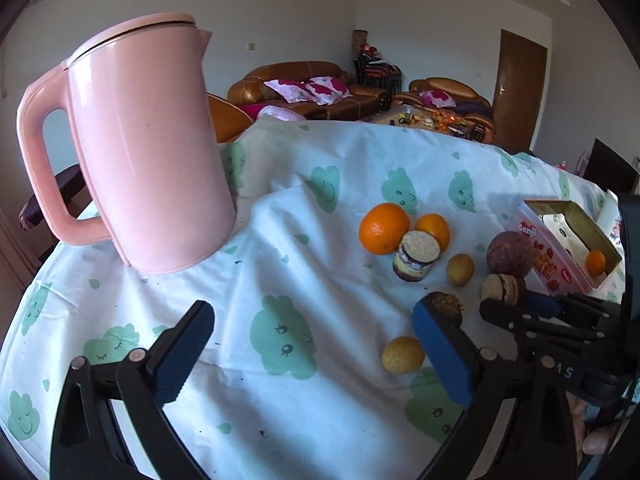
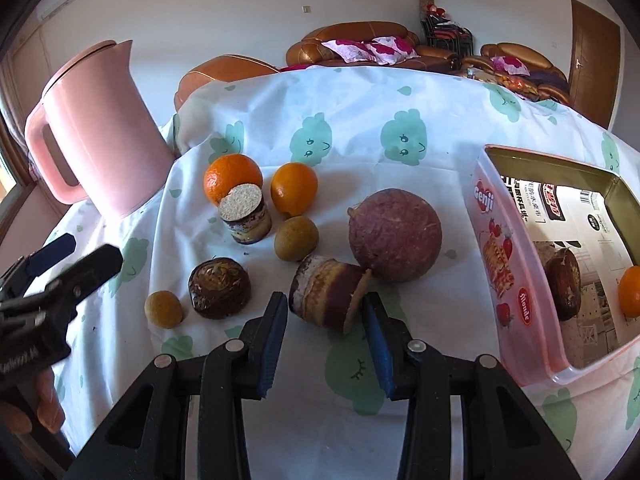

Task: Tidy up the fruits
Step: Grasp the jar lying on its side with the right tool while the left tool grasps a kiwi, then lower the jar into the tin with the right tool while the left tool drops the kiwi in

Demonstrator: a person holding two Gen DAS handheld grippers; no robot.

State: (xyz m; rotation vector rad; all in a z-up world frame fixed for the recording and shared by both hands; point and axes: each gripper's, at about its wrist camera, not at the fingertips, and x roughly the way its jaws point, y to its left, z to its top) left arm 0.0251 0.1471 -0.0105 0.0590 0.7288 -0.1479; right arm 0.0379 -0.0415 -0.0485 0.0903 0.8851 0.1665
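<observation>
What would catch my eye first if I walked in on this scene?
Probably the tall pink kettle standing at the table's far left on the cloud-printed cloth. Next, the fruit scattered mid-table: a big orange and a round purplish fruit, which sits just left of the open pink-rimmed tin. The right hand-held gripper has its fingers on either side of a layered cake piece.

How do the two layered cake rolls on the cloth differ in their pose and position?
The upright cake roll stands on its flat end, while the tipped cake roll lies on its side. The upright one leans against the big orange; the tipped one sits at the tips of the right claw, beside the large purple fruit. Both show similar brown and cream layers.
</observation>
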